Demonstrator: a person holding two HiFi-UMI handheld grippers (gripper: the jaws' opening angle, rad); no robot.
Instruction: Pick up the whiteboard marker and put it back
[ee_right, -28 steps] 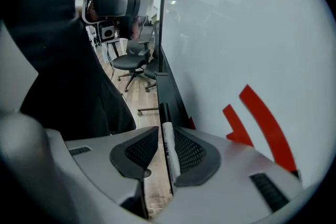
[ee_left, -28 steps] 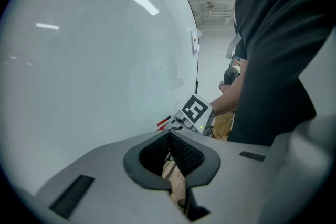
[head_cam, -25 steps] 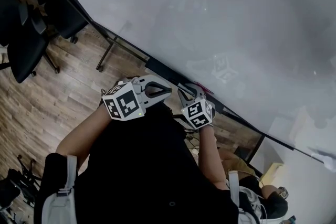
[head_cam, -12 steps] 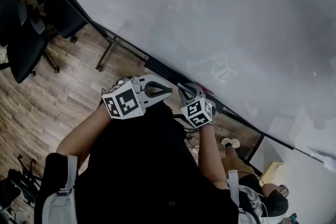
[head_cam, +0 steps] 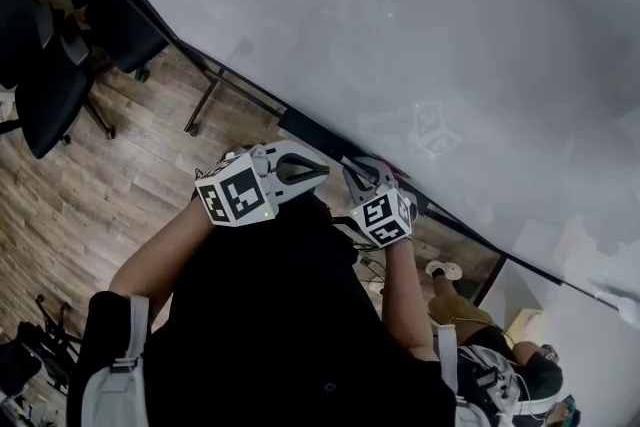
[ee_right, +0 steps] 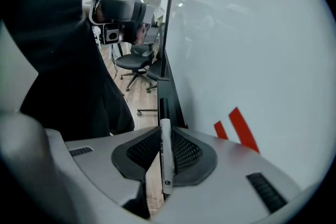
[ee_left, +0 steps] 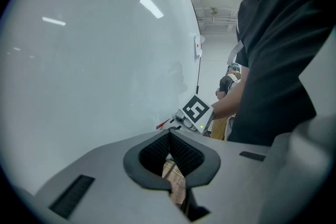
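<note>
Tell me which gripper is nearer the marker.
Right. The right gripper is shut on the marker; the left gripper, shut and empty, sits alongside, clear of it.

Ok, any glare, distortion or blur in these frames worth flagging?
Left gripper view: strong fisheye with black corners, ceiling-light streaks glaring on the whiteboard. Right gripper view: same fisheye, the whiteboard marker sharp, chairs behind it soft. Head view: tilted, with a faint marker-cube reflection on the board.

Marker (ee_right: 166,160) lies between jaws of right gripper (ee_right: 166,136), beside whiteboard (ee_right: 252,50).
</note>
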